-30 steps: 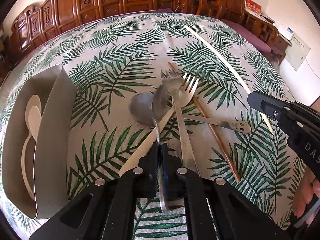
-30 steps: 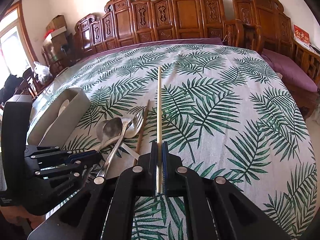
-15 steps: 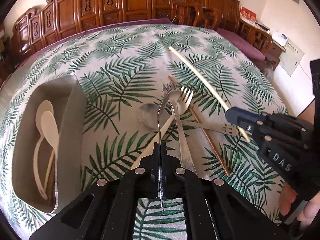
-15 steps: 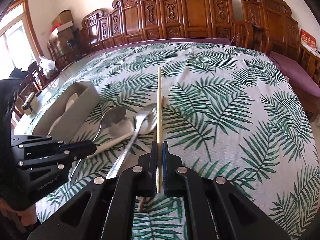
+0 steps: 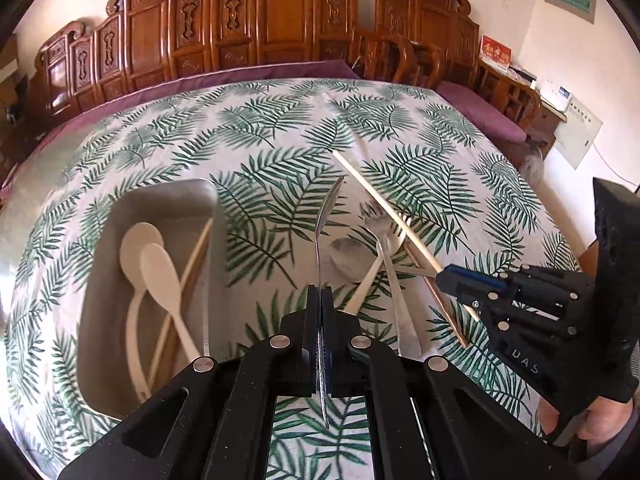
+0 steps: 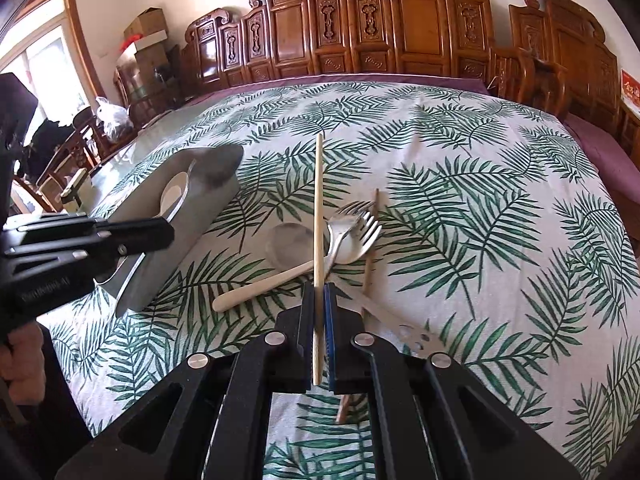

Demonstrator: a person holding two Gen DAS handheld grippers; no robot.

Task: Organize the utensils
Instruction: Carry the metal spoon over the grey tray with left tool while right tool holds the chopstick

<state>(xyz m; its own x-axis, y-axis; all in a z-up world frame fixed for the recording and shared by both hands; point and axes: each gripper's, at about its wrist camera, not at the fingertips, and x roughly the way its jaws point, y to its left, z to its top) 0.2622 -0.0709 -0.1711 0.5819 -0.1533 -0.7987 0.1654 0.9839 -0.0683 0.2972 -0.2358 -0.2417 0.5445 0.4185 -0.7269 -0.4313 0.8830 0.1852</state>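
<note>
Left tool [image 5: 320, 292], low centre of the left wrist view: pressed together on the handle of a thin metal spoon [image 5: 326, 216], seen edge-on, bowl pointing up the frame, lifted clear of the palm-leaf tablecloth on the table [image 5: 280, 128]. Held near the handle end, probably so the bowl can go first into the grey rectangular tray [image 5: 214, 200] at left. Already in that tray: two cream plastic spoons [image 5: 160, 264] and a pale chopstick [image 5: 198, 252].

Right tool [image 6: 319, 300], low centre of the right wrist view: pinching a pale wooden chopstick [image 6: 319, 200] that points straight up the frame, above the pile. Likely meant for the same tray, beside its pair.

Left on the cloth, mid-frame: a metal fork [image 6: 352, 232], a cream plastic fork [image 6: 260, 292], a grey spoon bowl [image 6: 290, 242], a brown chopstick [image 6: 370, 256]. Crossed over each other, so better taken singly.
</note>
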